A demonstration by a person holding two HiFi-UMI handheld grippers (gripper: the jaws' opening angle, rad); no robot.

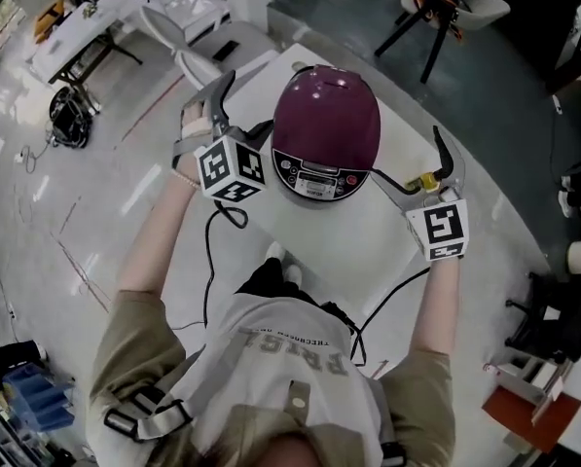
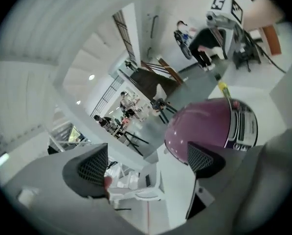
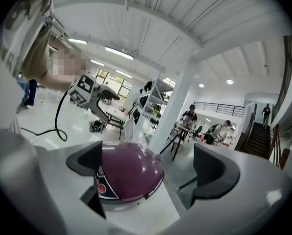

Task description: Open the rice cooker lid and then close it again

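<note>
Cooker point(image 1: 326, 129) sits on a white table point(image 1: 368, 251). It is a rounded pot with a glossy maroon dome lid point(image 1: 326, 105) shut down on it. A dark control panel point(image 1: 314, 175) with small round buttons and a pale display faces the person. A thin black cord point(image 1: 209, 261) curls below the left gripper point(image 1: 243, 105). That gripper is grey, with curved jaws faced in dark mesh pads. It hovers just beside the cooker's left flank, jaws spread and nothing between them; whether its inner jaw touches the shell I cannot tell. The right gripper point(image 1: 409, 159) hangs near the cooker's right side, apart from it, jaws likewise wide and holding nothing.
</note>
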